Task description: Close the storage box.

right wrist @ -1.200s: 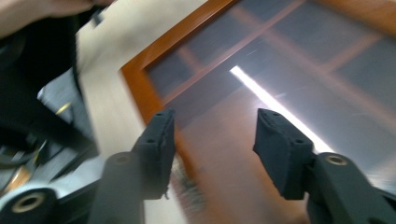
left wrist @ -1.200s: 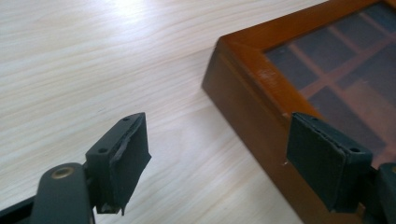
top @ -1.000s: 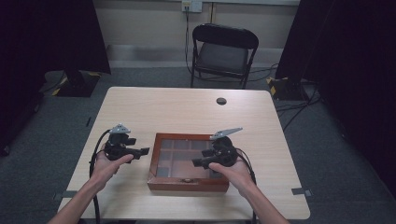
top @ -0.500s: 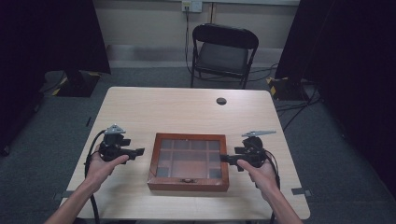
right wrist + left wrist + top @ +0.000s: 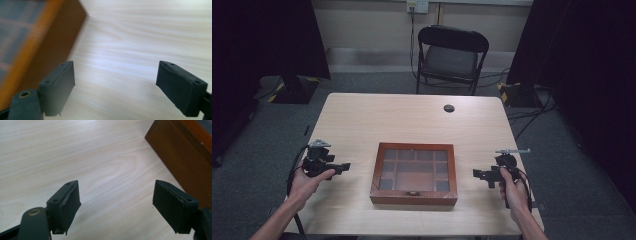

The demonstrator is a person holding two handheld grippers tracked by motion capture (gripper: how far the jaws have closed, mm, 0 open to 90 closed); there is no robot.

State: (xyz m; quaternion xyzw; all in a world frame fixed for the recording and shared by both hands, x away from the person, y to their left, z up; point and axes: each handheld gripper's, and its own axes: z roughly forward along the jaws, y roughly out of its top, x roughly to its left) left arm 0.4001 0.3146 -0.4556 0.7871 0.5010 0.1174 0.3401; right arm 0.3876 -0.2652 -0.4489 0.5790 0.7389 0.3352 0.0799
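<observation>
Beside the wooden box (image 5: 414, 172), right tongs (image 5: 478, 174) now withdrawn from its lid, both tongs spread, left tongs (image 5: 343, 166) unmoved.

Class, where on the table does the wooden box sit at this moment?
In the high view the wooden box lies closed near the table's front edge, about mid-width, between the left claw and the right claw, touching neither.

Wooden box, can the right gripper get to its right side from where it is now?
Probably yes. The right gripper is open and points at the wooden box, with bare table between them.
</observation>
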